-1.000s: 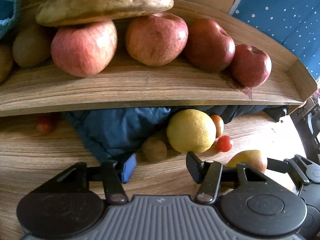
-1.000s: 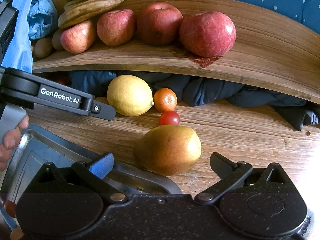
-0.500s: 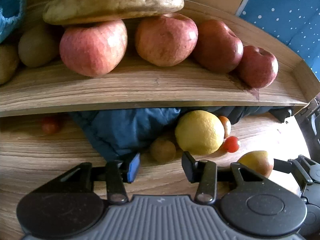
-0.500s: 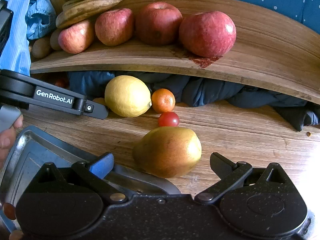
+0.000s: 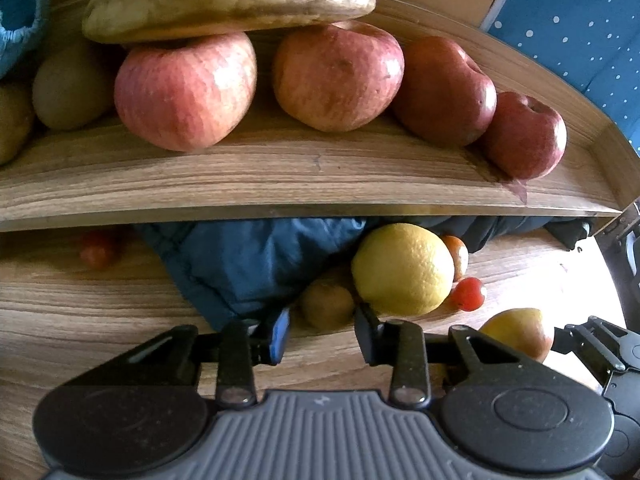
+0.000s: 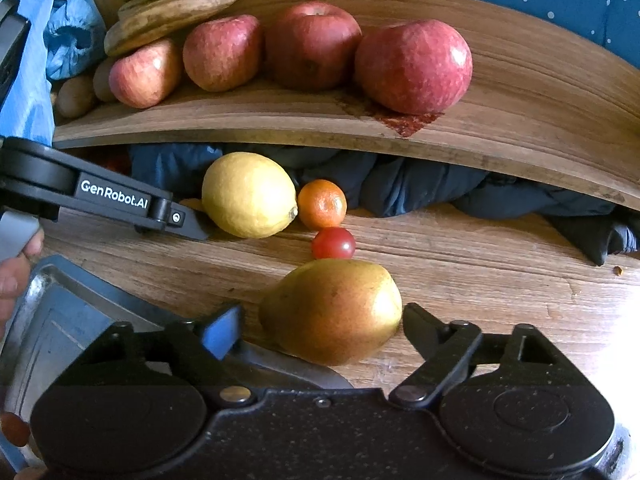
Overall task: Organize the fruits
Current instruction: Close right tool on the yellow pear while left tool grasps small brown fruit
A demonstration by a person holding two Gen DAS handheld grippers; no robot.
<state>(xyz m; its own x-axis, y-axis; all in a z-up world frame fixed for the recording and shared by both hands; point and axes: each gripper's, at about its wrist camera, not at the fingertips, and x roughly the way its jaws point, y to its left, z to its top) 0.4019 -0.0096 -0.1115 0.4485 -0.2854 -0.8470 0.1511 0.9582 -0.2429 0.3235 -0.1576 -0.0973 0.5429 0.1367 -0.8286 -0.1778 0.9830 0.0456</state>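
Closer now than a second ago, the left gripper [image 5: 322, 334] has slid in toward the small brown kiwi-like fruit [image 5: 327, 305], which sat well ahead of its jaws before and now lies just beyond the fingertips, centred on the gap. Its jaws have narrowed a little over the same second but are parted and hold nothing. The right gripper [image 6: 320, 328] has barely shifted; its jaws stand wide apart and empty, with the yellow-red pear [image 6: 332, 310] low in the middle of its frame, just ahead of the opening.

The brown fruit rests on the wood-grain tabletop [image 5: 80, 312], at the edge of the crumpled blue cloth [image 5: 248, 264] and touching or nearly touching the large yellow lemon [image 5: 402, 268] to its right in the frame. That closeness is what the coming move seems to turn on: the right finger has to pass between the brown fruit and the lemon. The fruit looks roughly round from here, so its long axis cannot be told. The left gripper is clearly the nearer one.

Red apples [image 5: 186, 90] line the curved wooden shelf [image 5: 280, 184] across the upper frame. A grey metal tray [image 6: 60, 320] sits at the lower left of the right view.
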